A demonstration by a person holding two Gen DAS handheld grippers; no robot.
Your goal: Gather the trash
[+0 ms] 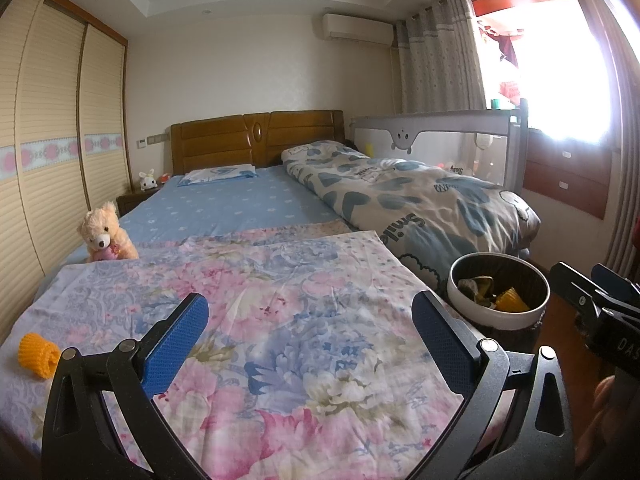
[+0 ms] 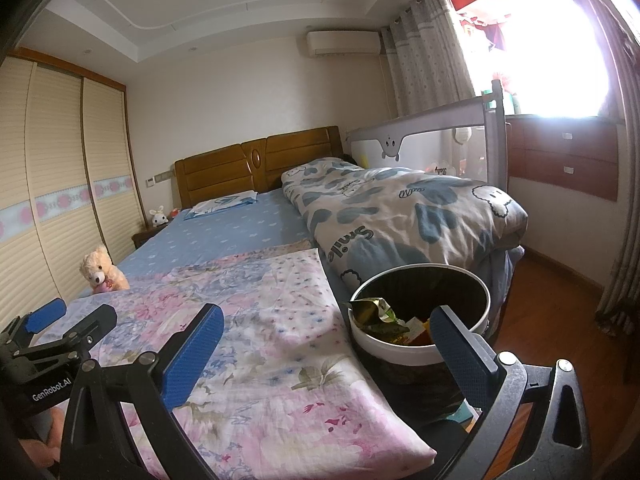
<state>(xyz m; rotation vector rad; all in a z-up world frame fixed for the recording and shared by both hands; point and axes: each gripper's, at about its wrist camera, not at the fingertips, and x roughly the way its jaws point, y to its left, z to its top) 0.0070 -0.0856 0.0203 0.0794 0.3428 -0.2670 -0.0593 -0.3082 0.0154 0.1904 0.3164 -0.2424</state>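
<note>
At the near end of the bed, left gripper (image 1: 310, 340) and right gripper (image 2: 328, 354) both spread and empty; yellow knitted scrap (image 1: 39, 355) at far left on floral sheet (image 1: 280, 320), apparently next for left-hand pickup and carry right to waste bin (image 2: 420, 354).

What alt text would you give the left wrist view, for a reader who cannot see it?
The open left gripper hovers empty over a floral sheet at the foot of a bed. An orange knitted item lies on the sheet at far left, and a trash bin already holding scraps stands off the bed's right edge. A teddy bear sits further back on the left.
</note>
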